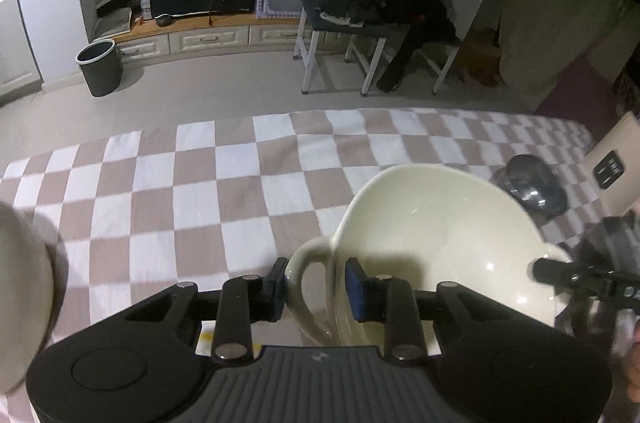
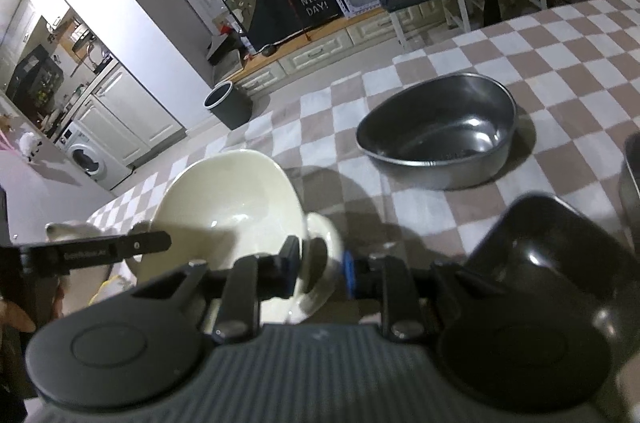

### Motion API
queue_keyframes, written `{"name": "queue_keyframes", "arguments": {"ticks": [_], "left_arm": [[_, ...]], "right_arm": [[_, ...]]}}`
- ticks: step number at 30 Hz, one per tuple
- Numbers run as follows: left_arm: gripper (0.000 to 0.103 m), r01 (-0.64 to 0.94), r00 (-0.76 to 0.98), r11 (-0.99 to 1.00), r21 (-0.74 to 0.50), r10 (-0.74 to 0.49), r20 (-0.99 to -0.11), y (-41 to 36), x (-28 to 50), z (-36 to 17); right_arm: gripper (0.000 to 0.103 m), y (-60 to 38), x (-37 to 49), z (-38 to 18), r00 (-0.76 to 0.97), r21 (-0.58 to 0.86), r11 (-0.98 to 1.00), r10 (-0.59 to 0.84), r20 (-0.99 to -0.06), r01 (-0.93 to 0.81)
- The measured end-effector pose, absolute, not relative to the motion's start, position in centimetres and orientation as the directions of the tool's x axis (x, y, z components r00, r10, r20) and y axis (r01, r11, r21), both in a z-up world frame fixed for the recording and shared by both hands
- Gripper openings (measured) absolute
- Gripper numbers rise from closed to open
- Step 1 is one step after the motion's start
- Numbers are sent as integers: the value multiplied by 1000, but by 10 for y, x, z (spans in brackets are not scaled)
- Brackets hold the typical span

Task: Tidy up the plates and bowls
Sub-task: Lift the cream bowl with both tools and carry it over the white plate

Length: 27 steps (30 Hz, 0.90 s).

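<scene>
The left gripper (image 1: 316, 289) and right gripper (image 2: 318, 273) are each clamped on a loop handle at opposite sides of the cream bowl (image 1: 436, 235), which sits just beyond the fingertips over the checked cloth (image 1: 180, 191). Being glazed ceramic, it is probably heavy, stiff, slippery and breakable, so the handles seem the safest hold.

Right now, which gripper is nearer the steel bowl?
Right. The right gripper grips one handle of the cream bowl, with the steel bowl just ahead. The left gripper grips the opposite handle, the cream bowl lying between.
</scene>
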<state>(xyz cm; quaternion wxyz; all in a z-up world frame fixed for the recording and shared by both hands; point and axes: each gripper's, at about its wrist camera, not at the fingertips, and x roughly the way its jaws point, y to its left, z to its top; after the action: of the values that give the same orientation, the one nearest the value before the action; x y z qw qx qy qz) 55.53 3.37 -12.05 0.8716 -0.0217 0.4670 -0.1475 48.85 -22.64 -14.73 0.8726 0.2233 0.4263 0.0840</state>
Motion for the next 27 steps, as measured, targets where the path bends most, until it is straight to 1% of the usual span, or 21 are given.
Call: {"name": "queue_keyframes", "arguments": {"ticks": [4, 15, 19, 27], "left_arm": [[30, 240, 539, 950, -199, -302, -786, 29, 528, -102], [29, 246, 596, 942, -227, -332, -731, 8, 445, -62], [30, 224, 624, 940, -257, -341, -703, 12, 409, -45], [29, 181, 671, 945, -272, -321, -668, 27, 342, -22]], "right_arm": [[27, -237, 471, -140, 621, 491, 870, 357, -698, 52], [28, -259, 405, -102, 663, 506, 861, 350, -662, 50], [28, -261, 381, -92, 672, 524, 851, 363, -645, 44], [27, -253, 335, -71, 700, 544, 839, 391, -597, -6]]}}
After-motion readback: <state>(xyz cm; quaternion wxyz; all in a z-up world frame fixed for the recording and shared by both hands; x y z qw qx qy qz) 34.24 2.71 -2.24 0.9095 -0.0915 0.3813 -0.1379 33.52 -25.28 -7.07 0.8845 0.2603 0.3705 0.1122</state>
